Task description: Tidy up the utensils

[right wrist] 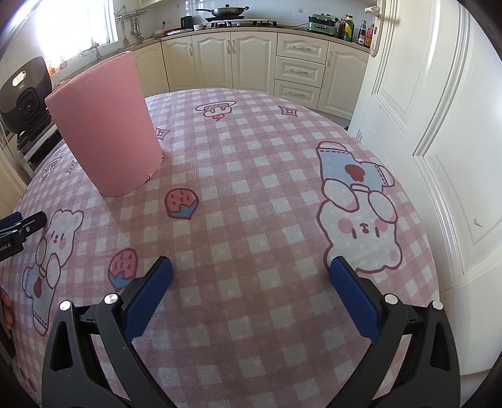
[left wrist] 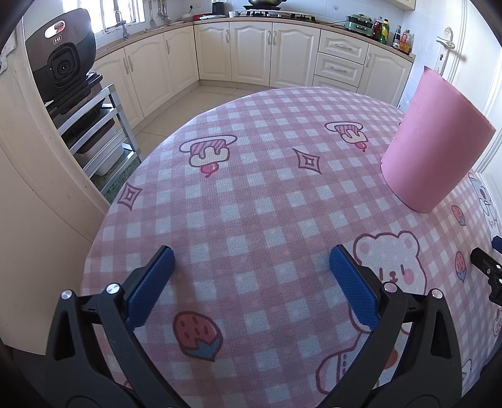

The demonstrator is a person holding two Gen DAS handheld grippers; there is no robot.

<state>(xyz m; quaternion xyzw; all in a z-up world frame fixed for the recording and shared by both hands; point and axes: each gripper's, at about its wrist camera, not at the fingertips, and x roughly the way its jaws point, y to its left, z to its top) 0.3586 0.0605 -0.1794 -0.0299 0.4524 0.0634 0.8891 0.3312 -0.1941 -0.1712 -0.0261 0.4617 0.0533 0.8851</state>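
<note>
Kitchen table, round, covered in a soft woven pink-and-white gingham cloth (left wrist: 266, 204) printed with bears, strawberries and cakes. No utensils visible in either view. Only object on the cloth is a tall pink holder (left wrist: 436, 147), matte, smooth-sided, rounded front with a flat top edge, standing upright; its inside is not visible. In the right wrist view the same pink holder (right wrist: 106, 125) sits far left of centre, well ahead of my fingers.

My left gripper (left wrist: 251, 263) hovers over the near edge of the table, jaws spread wide, nothing between them. Blue ribbed pads (left wrist: 150, 285) on black plastic arms with silver screw heads. Holder is ahead and to the right of it, well apart.

My right gripper (right wrist: 251, 273) is likewise spread wide over the cloth and empty, same blue textured pads (right wrist: 354, 298). Bunny print lies just beyond its right finger.

Beyond the table: cream panelled cabinets (left wrist: 251, 53) with metal handles, a gas hob with a wok (right wrist: 227, 12), sauce bottles (left wrist: 384, 31) on the counter, white panelled door (right wrist: 439, 125) at right, black rice cooker (left wrist: 61, 53) on a steel rack at left.
</note>
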